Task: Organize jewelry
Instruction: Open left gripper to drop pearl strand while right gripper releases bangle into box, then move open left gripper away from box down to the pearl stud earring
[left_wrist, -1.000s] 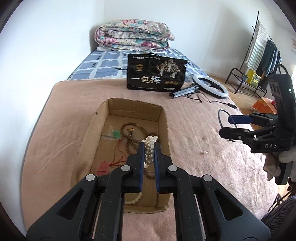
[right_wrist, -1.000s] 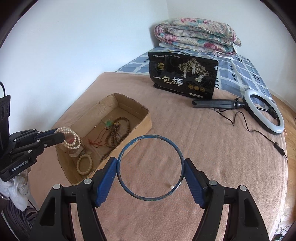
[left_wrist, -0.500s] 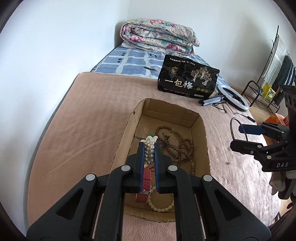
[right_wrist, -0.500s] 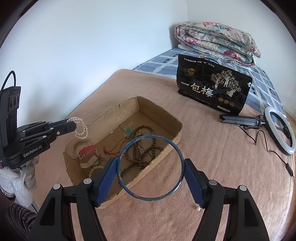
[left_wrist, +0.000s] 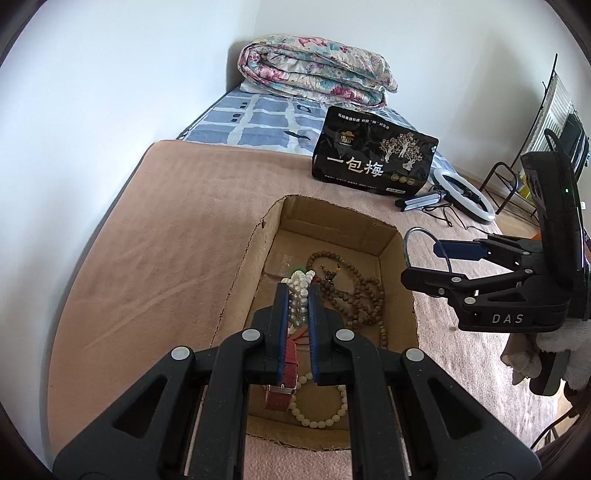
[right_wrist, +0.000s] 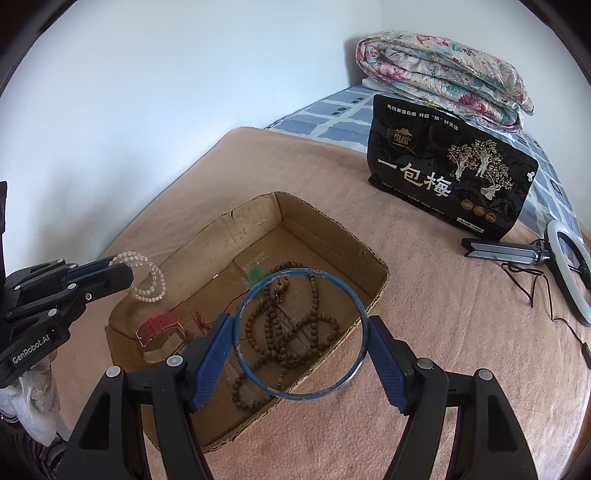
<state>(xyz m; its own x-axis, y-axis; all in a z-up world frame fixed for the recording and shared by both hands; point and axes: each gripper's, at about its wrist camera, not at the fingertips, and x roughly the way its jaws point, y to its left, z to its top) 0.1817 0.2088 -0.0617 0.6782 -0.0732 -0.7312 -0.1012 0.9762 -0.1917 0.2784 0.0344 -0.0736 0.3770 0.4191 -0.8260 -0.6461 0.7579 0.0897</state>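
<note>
I am holding my left tongs (left_wrist: 298, 295), clamped on the pearl bracelet (left_wrist: 300, 291), directly above the cardboard box (left_wrist: 255, 254) at lower centre, while my right tongs (right_wrist: 301, 334), pinching the blue bangle (right_wrist: 300, 334), are hovering over its right-hand edge, slightly farther out.

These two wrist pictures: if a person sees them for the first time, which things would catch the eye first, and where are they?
Most striking is the blue bangle, held between the fingers of the right gripper above the near end of the cardboard box. Next comes the white pearl bracelet, pinched in the left gripper over the same box, where brown wooden beads and a red strap lie. Behind stands a black bag with Chinese characters on the bed.
</note>
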